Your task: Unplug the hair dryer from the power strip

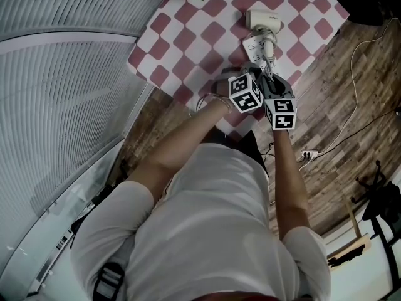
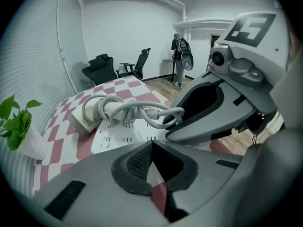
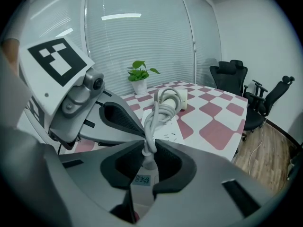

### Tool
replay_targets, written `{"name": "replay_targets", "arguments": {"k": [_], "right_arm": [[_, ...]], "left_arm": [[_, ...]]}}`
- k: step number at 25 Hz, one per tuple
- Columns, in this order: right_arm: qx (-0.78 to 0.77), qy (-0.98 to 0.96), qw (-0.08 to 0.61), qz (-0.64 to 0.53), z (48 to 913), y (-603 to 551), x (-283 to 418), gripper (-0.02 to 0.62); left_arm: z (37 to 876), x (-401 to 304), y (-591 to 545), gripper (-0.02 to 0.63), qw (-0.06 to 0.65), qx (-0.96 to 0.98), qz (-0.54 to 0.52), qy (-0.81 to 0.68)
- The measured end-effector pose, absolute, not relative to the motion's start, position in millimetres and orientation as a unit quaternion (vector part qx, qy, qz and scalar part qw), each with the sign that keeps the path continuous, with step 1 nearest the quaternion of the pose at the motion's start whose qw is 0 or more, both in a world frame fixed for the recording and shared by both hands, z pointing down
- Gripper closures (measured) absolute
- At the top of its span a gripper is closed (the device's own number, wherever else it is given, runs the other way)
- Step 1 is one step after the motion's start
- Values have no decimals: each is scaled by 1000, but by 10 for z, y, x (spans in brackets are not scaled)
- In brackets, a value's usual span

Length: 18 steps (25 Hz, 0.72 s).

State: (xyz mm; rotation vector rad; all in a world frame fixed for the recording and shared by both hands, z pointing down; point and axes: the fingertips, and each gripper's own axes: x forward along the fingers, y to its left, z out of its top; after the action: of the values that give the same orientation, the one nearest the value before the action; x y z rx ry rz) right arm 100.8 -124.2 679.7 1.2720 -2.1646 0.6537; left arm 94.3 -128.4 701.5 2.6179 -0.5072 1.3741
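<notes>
A beige hair dryer (image 1: 263,19) lies on the checkered table (image 1: 188,36), its grey cord (image 2: 142,112) looped around it. The cord runs to a white power strip (image 1: 255,46) just in front of the dryer. My right gripper (image 3: 148,143) is shut on the dryer's white plug (image 3: 144,178), and the cord rises from between its tips. My left gripper (image 2: 151,143) is shut with its tips touching, low over the near end of the power strip (image 2: 118,136) and close beside the right one. I see nothing between its pads. In the head view both grippers (image 1: 260,77) crowd together at the strip's near end.
A potted plant (image 3: 139,79) stands at the table's far edge by the blinds. Black office chairs (image 3: 236,74) stand on the wooden floor beyond the table. Loose cables and a second power strip (image 1: 308,154) lie on the floor to my right.
</notes>
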Motion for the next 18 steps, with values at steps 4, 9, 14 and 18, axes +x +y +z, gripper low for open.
{"name": "replay_targets", "arguments": {"k": [4, 9, 14, 18], "right_arm": [[475, -802, 265, 246, 6769, -1243, 1009, 509], [473, -804, 262, 248, 6769, -1245, 1018, 515], [472, -802, 259, 257, 6763, -1239, 1027, 517], [471, -802, 258, 260, 6761, -1245, 1027, 517]], "left_arm": [[7011, 943, -1289, 577, 78, 867, 463, -168], [7020, 943, -1293, 577, 79, 867, 462, -170], [7014, 945, -1287, 577, 79, 865, 464, -172], [7018, 947, -1285, 577, 77, 865, 466, -171]]}}
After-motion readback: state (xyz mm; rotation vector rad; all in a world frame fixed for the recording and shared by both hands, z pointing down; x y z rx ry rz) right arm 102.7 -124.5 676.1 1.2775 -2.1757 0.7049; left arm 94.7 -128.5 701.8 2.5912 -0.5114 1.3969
